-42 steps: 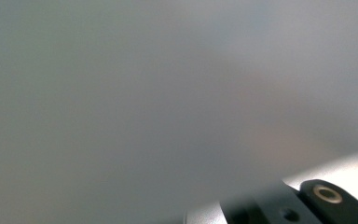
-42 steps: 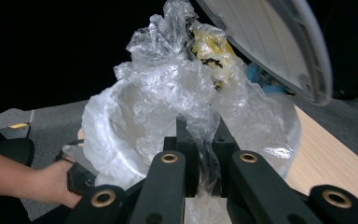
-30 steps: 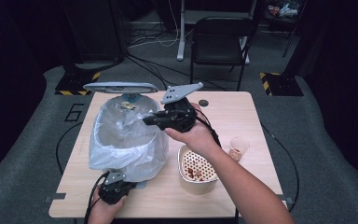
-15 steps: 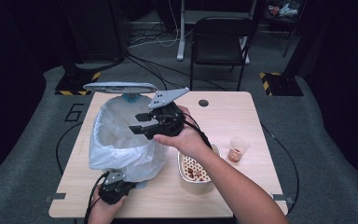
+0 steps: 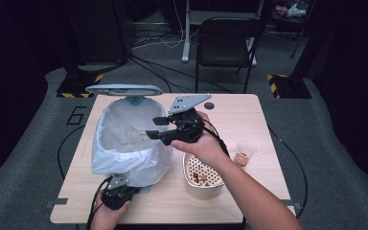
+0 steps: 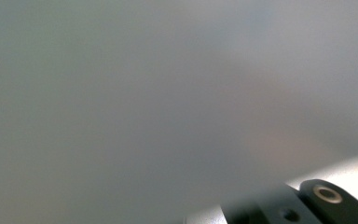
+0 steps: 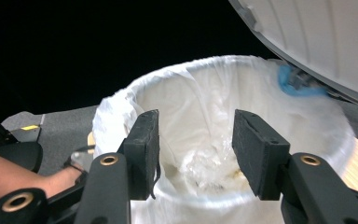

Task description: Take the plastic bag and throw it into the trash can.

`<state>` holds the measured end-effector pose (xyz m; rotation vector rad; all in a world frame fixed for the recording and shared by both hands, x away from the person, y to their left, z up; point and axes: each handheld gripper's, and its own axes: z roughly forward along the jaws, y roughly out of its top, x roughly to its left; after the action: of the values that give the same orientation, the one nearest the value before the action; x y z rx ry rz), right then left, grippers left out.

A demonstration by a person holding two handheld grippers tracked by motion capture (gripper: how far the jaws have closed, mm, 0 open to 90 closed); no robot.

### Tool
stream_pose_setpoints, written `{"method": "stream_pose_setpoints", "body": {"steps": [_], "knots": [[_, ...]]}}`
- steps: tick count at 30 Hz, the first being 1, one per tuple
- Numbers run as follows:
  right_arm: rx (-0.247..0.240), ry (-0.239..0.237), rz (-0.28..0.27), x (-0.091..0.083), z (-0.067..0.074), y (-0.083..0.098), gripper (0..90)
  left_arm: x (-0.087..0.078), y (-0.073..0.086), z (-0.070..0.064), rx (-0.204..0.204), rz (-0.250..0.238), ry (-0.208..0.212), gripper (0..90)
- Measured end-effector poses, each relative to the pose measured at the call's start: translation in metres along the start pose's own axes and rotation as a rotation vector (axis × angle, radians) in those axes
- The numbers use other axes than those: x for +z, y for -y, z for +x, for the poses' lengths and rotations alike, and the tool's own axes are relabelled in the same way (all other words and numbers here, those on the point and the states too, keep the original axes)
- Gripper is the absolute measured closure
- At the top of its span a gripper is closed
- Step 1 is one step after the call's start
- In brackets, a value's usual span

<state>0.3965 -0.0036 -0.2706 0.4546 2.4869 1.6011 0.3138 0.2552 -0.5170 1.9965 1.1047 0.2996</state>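
High view, nearest edge first: the left gripper (image 5: 116,195) sits low at the foot of the bin (image 5: 124,139), clenched, seemingly pressing the pedal that props the lid (image 5: 123,89) up, though what its jaws bear on is hidden. Just right stands a metal bowl (image 5: 202,178) with a few reddish scraps left in it, so I judge the clearing partly done, with more to carry over. Above the bag's mouth the right gripper (image 5: 155,128) hovers with its jaws apart and nothing between them; they have just been opening, which suggests a scrap was dropped in. Farther right on the table (image 5: 249,120) a small plastic cup (image 5: 244,153) holds more scraps.

The right gripper view looks down into the white liner (image 7: 223,135), where crumpled film and some yellowish bits lie at the bottom, unseen from above. The left gripper view gives a grey blur, pressed too close to read.
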Motion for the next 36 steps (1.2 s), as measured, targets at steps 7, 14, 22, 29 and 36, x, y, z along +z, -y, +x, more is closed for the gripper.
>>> {"method": "stream_pose_setpoints", "body": {"steps": [7, 14, 22, 29, 36], "knots": [[0.019, 0.052, 0.0, -0.019, -0.009, 0.011, 50.5, 0.0, -0.001, 0.002, 0.027, 0.004, 0.016, 90.0], [0.029, 0.123, -0.002, -0.042, -0.018, 0.026, 46.3, -0.001, 0.0, 0.0, -0.001, 0.005, -0.004, 90.0], [0.057, 0.21, -0.002, -0.066, -0.029, 0.047, 43.4, 0.0, 0.0, 0.0, -0.005, -0.001, 0.0, 90.0], [0.088, 0.288, 0.008, -0.08, -0.04, 0.07, 40.0, -0.001, 0.0, 0.0, -0.004, 0.004, -0.002, 90.0], [0.131, 0.384, 0.016, -0.1, -0.054, 0.102, 33.2, 0.0, 0.001, 0.0, -0.013, -0.01, 0.003, 90.0]]}}
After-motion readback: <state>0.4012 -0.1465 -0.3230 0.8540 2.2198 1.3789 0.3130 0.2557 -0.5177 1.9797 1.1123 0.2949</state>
